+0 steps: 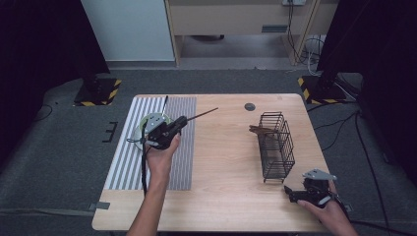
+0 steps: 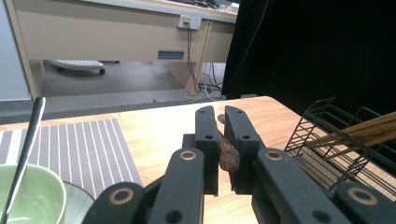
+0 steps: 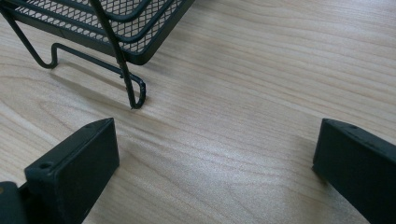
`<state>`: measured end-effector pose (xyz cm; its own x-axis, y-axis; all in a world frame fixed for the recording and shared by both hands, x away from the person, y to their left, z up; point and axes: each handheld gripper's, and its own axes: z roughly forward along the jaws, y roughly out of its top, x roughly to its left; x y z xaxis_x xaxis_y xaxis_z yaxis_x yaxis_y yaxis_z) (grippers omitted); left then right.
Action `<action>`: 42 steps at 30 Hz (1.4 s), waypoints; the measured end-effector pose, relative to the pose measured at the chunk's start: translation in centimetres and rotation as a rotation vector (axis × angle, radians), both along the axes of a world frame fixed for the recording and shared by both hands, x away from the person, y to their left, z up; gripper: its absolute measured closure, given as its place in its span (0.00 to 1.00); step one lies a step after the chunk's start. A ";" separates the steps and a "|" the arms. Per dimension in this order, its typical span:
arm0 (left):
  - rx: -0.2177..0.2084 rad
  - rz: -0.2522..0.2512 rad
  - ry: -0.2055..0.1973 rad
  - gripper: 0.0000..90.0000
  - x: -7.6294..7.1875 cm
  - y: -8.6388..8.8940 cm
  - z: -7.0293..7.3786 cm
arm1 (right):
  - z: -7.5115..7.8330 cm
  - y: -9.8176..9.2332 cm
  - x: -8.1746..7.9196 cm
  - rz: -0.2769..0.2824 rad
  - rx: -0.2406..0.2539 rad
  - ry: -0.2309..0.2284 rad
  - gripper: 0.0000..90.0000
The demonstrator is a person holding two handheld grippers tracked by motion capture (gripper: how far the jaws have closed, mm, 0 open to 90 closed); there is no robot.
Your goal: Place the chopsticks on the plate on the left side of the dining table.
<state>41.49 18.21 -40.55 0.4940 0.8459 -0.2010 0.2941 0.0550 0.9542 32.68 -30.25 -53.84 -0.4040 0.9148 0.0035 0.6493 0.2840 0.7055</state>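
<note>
Chopstick (image 1: 199,115), clamped at its thick end in the shut left tongs (image 1: 175,127) above the striped placemat (image 1: 182,162), seems mid-carry toward the wire basket (image 1: 276,147) holding other chopsticks (image 1: 260,131), needing a rightward swing while the right tongs (image 1: 290,192) rest wide open and empty on the table (image 1: 226,167).

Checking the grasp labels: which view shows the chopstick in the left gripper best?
The left gripper view: the chopstick sits end-on, pinched between the closed jaws of the left gripper. The high view shows its whole length as a thin dark line sticking out toward the wire basket, too small to judge the grip. The right gripper view faces tabletop and the basket's foot.
</note>
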 end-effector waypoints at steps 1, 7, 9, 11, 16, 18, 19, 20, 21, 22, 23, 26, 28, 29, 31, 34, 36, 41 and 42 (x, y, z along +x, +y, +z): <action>-0.001 0.002 0.001 0.94 0.0 0.1 -0.1 | 0.0 0.0 0.0 0.000 0.001 0.001 0.00; -0.004 0.008 0.010 0.94 -0.2 0.5 -0.6 | 0.0 0.0 0.0 0.000 0.001 0.001 0.00; -0.003 0.011 0.015 0.94 -0.4 0.6 -0.8 | 0.0 0.0 0.0 0.000 0.001 0.001 0.00; -0.003 0.014 0.019 0.94 -0.5 0.8 -1.0 | 0.0 0.0 0.0 0.000 0.000 0.000 0.00; -0.006 0.022 0.028 0.94 -0.7 1.1 -1.6 | 0.0 0.0 0.0 0.000 0.001 0.001 0.00; -0.005 0.024 0.030 0.94 -0.8 1.3 -1.8 | 0.0 0.0 0.0 0.000 0.000 0.001 0.00; -0.005 0.026 0.032 0.94 -0.8 1.5 -2.0 | 0.0 0.0 0.0 0.000 0.000 0.001 0.00; -0.007 0.029 0.033 0.94 -0.9 1.6 -2.1 | 0.0 0.0 0.0 0.000 0.000 0.001 0.00; -0.009 0.033 0.035 0.94 -0.9 1.7 -2.2 | 0.0 0.0 0.0 0.000 0.001 0.001 0.00; -0.011 0.036 0.037 0.94 -0.9 1.8 -2.3 | 0.0 0.0 0.0 0.000 0.001 0.001 0.00; -0.014 0.038 0.038 0.94 -1.0 1.9 -2.4 | 0.0 0.0 0.0 0.000 0.001 0.001 0.00; -0.020 0.042 0.044 0.94 -1.1 2.1 -2.7 | 0.0 0.0 0.0 0.000 0.001 0.001 0.00; -0.020 0.047 0.046 0.94 -1.1 2.3 -2.8 | 0.0 0.0 0.0 0.000 0.000 0.000 0.00; -0.022 0.048 0.047 0.94 -1.2 2.3 -2.9 | 0.0 0.0 0.0 0.000 0.000 0.001 0.00; -0.021 0.050 0.050 0.93 -1.2 2.5 -3.1 | 0.0 0.0 0.0 0.000 0.001 0.001 0.00; -0.026 0.054 0.055 0.94 -1.3 2.7 -3.5 | 0.0 0.0 0.0 0.000 0.000 0.000 0.00; -0.028 0.055 0.059 0.93 -1.4 2.8 -3.7 | 0.0 0.0 0.0 0.000 0.000 0.000 0.00; -0.042 0.061 0.067 0.94 -1.6 3.1 -4.2 | 0.0 0.0 0.0 0.000 0.000 0.001 0.00; -0.045 0.063 0.069 0.93 -1.7 3.1 -4.3 | 0.0 0.0 0.0 0.000 0.001 0.001 0.00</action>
